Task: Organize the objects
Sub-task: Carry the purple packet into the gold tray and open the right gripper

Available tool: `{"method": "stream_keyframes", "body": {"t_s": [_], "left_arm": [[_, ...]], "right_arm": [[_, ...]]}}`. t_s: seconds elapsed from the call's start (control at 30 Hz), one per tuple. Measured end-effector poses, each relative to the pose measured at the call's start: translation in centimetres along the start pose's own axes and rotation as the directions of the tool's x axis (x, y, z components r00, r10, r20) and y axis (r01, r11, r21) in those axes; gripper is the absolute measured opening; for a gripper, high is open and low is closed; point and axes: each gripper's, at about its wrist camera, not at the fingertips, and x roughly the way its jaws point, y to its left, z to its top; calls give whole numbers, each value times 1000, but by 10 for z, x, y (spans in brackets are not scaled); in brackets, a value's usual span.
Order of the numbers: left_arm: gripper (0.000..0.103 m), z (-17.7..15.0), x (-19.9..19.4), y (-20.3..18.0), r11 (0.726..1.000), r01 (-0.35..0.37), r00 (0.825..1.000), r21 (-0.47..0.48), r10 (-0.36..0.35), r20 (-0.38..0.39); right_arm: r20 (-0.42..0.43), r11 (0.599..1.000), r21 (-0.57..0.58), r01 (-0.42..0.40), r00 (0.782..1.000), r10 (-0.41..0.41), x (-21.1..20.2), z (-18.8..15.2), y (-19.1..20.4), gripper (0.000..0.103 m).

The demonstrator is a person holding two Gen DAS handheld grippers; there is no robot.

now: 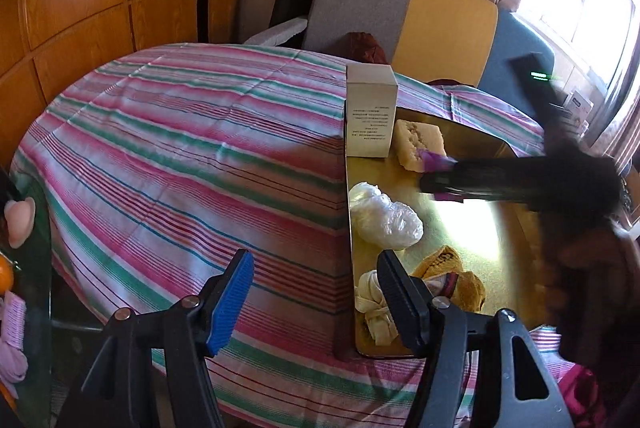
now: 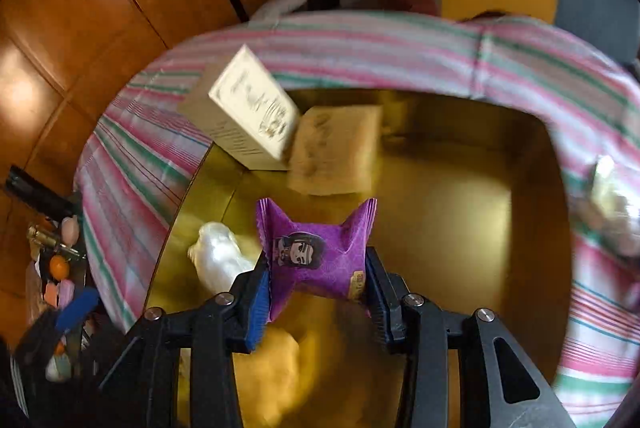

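Right now I'm looking down on a table under a striped cloth (image 1: 168,132), with a gold tray (image 2: 460,228) laid on its right part. Already lying in that tray are a pale box (image 1: 370,116) standing upright at the far left corner, a sponge-like block (image 1: 420,142) touching it, a crumpled clear bag (image 1: 386,216) nearer, and some rolled cloths (image 1: 374,302) nearest to me.

What the next move turns on, as I judge it: the purple packet (image 2: 320,260) hangs over the middle of the tray, with bare gold floor ahead and to its right, the box and block beyond it, the clear bag to its left. My right gripper (image 2: 318,292) is clamped on the packet's lower half, one pad on each side, the two flared corners pointing away from me. So the drop spot lies just below and forward. The right hand reaches in from the right edge, tilted steeply downward; the view is blurred.

My left gripper (image 1: 316,292) has its jaws wide apart with nothing between them, hovering over the tray's near left rim by the rolled cloths, also angled down.
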Motion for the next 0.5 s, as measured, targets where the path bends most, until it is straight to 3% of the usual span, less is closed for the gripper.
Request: {"method": "stream_keyframes", "body": {"t_s": [0.2,0.5], "left_arm": [[65,0,4,4,1000,0,1000,-15,0,-10],[65,0,-2,-4,1000,2,1000,3,-2,2]], "right_arm": [[-10,983,141,-118,993,121,33,12,0,56],[92,972,173,-161,985,147,-14,-12,-27,68]]}}
